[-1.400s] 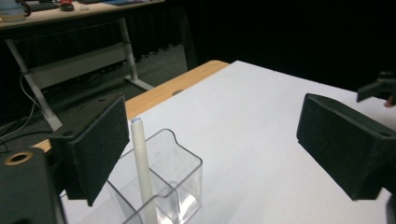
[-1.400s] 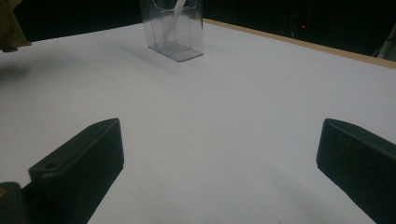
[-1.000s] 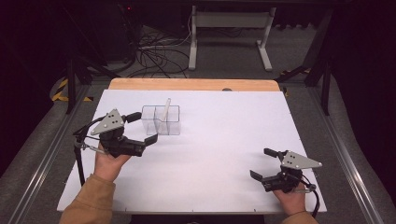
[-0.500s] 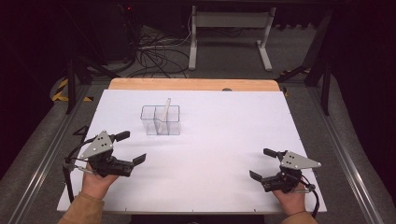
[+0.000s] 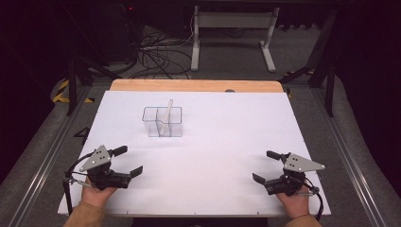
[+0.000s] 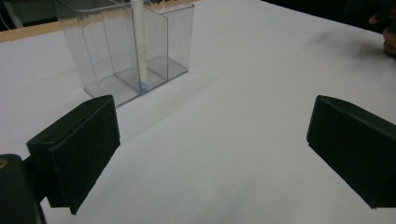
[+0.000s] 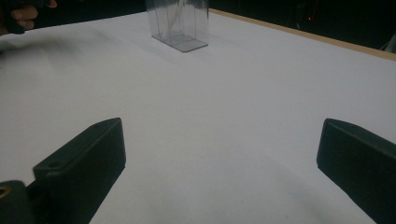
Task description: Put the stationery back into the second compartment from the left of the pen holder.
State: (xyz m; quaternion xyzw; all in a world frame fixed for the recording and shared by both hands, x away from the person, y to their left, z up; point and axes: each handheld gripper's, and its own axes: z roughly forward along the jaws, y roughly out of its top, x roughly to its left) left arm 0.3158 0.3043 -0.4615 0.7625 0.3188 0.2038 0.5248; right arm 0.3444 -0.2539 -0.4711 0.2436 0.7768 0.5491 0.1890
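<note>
Clear divided organizer box (image 5: 162,121) stands on the white table (image 5: 227,142), left of centre toward the far edge, with a white stick (image 5: 166,113) leaning in its middle compartment. Left gripper (image 5: 126,162), jaws wide apart and empty, lies nearer; the box is forward and slightly right of it. Right gripper (image 5: 266,166), likewise open and empty, rests well apart at the near right.

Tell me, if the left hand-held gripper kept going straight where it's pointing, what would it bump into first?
Probably nothing. The left hand-held gripper, jaws open, points across bare white table. The clear box holding a white stick sits off to its left, so it likely passes it.
</note>
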